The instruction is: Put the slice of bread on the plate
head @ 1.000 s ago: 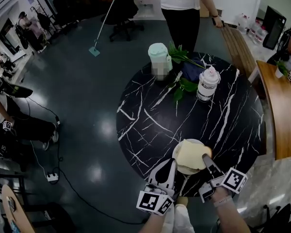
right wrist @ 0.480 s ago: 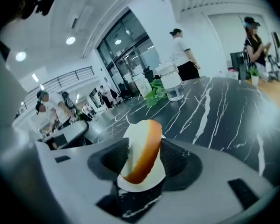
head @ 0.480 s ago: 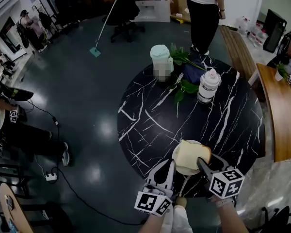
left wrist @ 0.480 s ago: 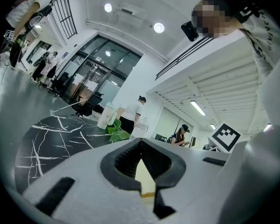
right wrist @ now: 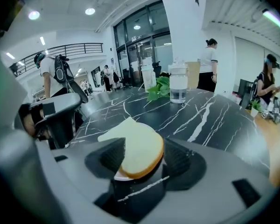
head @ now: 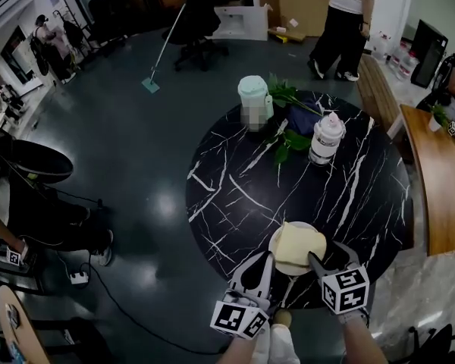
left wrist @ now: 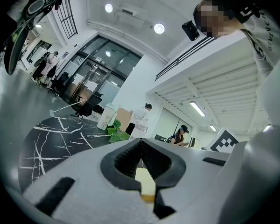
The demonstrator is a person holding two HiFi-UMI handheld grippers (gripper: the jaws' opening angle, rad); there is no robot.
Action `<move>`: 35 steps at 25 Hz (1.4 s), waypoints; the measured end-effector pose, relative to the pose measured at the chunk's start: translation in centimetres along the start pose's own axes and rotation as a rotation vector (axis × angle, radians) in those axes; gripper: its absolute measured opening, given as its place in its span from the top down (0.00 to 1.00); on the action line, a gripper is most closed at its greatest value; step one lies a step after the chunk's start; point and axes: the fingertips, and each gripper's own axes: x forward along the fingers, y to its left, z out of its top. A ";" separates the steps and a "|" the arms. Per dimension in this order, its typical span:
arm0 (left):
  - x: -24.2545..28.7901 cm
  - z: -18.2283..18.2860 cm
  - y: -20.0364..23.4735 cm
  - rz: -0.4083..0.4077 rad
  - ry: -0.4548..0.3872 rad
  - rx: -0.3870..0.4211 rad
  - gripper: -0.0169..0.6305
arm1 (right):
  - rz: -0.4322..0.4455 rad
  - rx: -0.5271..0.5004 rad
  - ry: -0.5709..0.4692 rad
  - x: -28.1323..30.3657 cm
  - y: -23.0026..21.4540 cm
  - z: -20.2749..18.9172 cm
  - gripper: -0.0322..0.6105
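Beyond the plate (head: 274, 250) the surface (head: 235, 196) lies open; farther past it stand a bottle (head: 325, 137), a leafy plant (head: 290, 136), a pale jug (head: 252, 98).

Grey fingers (right wrist: 46, 190), b/w marker cubes (head: 344, 290)

**Left gripper** (head: 264, 262): jaws together, body held level, pointing forward from the lower edge of the head view.

**Right gripper** (head: 332, 258): just beside the left one, tilted downward, with its marker cube (head: 343, 290) facing up. Its jaws have just been opening and now stand wide apart. The slice of bread (right wrist: 139, 148) lies between the pads, ungripped.

**Right forearm** (head: 364, 346): enters from below.
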 end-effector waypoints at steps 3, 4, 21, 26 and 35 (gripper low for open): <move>-0.3 -0.1 -0.1 -0.008 0.004 0.006 0.96 | -0.003 0.019 -0.060 -0.9 0.1 0.9 0.59; -0.4 -0.1 -0.2 -0.012 0.006 0.008 0.96 | -0.004 0.021 -0.079 -1.2 0.1 1.2 0.59; -1.5 2.6 -5.1 -0.128 0.057 0.078 0.96 | 0.227 0.225 -0.248 -9.2 6.0 4.8 0.92; -3.0 3.5 -7.5 -0.160 0.080 0.081 0.96 | 0.234 0.238 -0.294 -12.5 7.5 5.3 0.93; -4.0 5.4 -10.2 -0.193 0.068 0.092 0.96 | 0.227 0.226 -0.351 -15.5 9.1 6.7 0.94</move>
